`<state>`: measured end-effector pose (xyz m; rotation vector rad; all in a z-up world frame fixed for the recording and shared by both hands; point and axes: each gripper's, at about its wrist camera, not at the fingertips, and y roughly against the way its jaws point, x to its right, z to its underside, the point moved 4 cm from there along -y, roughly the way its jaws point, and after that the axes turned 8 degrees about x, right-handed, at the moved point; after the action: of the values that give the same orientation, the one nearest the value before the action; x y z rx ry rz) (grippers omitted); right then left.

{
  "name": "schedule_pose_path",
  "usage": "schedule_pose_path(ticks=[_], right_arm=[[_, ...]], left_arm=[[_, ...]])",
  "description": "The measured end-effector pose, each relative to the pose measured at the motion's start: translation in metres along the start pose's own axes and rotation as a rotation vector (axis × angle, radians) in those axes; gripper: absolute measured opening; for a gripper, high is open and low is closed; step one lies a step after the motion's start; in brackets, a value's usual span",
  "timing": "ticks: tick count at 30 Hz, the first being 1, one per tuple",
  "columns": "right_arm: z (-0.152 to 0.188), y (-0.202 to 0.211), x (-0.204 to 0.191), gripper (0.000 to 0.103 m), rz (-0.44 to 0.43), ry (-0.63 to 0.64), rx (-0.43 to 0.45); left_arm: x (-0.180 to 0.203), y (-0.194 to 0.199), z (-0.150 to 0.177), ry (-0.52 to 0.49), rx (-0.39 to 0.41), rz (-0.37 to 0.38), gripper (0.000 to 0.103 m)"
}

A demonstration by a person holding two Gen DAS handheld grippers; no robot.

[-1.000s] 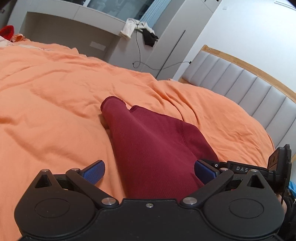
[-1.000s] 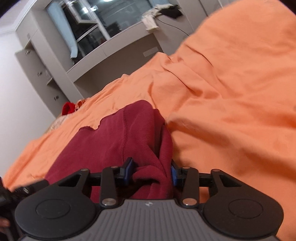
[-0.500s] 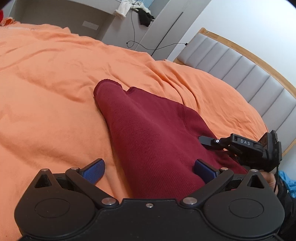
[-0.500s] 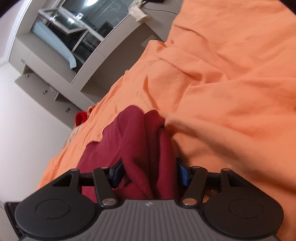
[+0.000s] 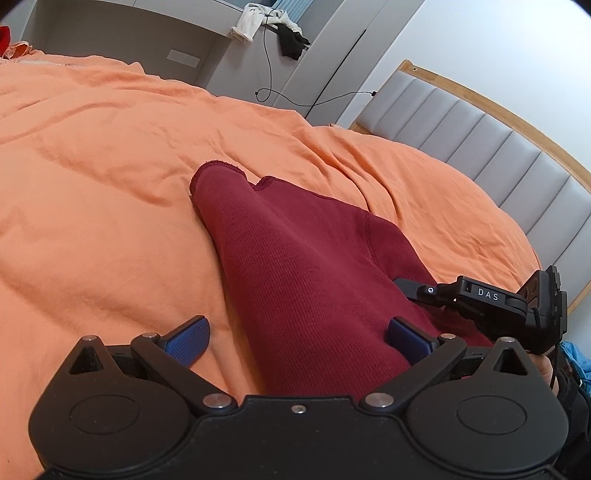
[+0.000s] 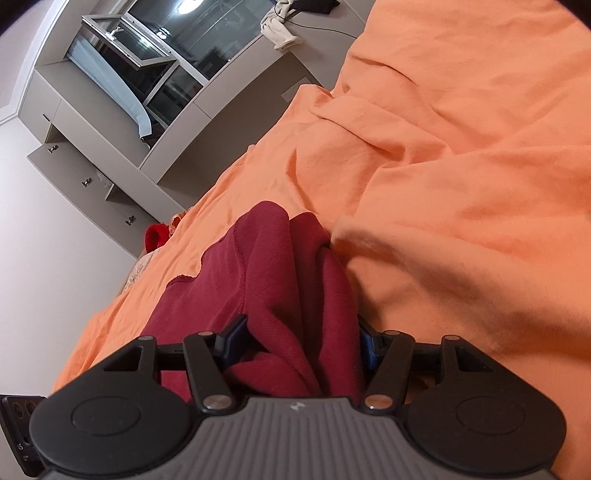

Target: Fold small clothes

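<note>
A dark red knit garment (image 5: 295, 266) lies partly folded on the orange bedcover (image 5: 92, 177). My left gripper (image 5: 295, 334) is open, its blue pads wide apart, with the garment's near end lying between them. My right gripper (image 6: 299, 343) has its jaws partly closed on a bunched fold of the garment (image 6: 280, 280), with the cloth filling the gap. The right gripper also shows in the left wrist view (image 5: 476, 299), at the garment's right edge.
A grey padded headboard (image 5: 498, 147) with a wooden rim stands at the right. Grey cabinets (image 5: 155, 40) stand behind the bed, with clothes (image 5: 273, 26) and a cable on top. A bright red item (image 6: 157, 236) lies at the bed's far end.
My right gripper has opened a little on the bunched cloth and tilted. In the left wrist view it has moved into sight at the garment's right edge. The left gripper stays open.
</note>
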<state>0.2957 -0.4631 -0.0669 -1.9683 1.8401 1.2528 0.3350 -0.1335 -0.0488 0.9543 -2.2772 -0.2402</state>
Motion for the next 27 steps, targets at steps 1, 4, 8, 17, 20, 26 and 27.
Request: schedule_pose_path(ticks=[1,4,8,17,20,26,27], right_arm=[[0.0,0.0,-0.001,0.064,0.004,-0.002,0.001],[0.0,0.0,-0.004,0.062,0.018,0.002,0.004],[0.0,0.0,-0.009,0.057,0.019,-0.011,0.002],[-0.001,-0.004,-0.008,0.076,-0.016,-0.078,-0.009],[-0.001,-0.006,-0.011,0.083,-0.024,-0.08,-0.016],[0.002,-0.012,-0.026,0.063,0.027,0.044,-0.016],[0.003,-0.012,-0.027,0.061,0.027,0.052,-0.014]], left_arm=[[0.0,0.0,0.0,0.0,0.0,0.0,0.103],[0.0,0.0,0.0,0.0,-0.002,0.0,0.103],[0.0,0.001,0.0,0.0,-0.004,0.0,0.103],[-0.006,-0.001,-0.004,0.05,-0.015,0.024,0.102],[-0.014,-0.001,-0.009,0.114,-0.006,0.025,0.101],[-0.022,-0.007,-0.012,0.165,-0.013,0.039,0.1],[-0.019,-0.007,-0.011,0.147,-0.014,0.032,0.099]])
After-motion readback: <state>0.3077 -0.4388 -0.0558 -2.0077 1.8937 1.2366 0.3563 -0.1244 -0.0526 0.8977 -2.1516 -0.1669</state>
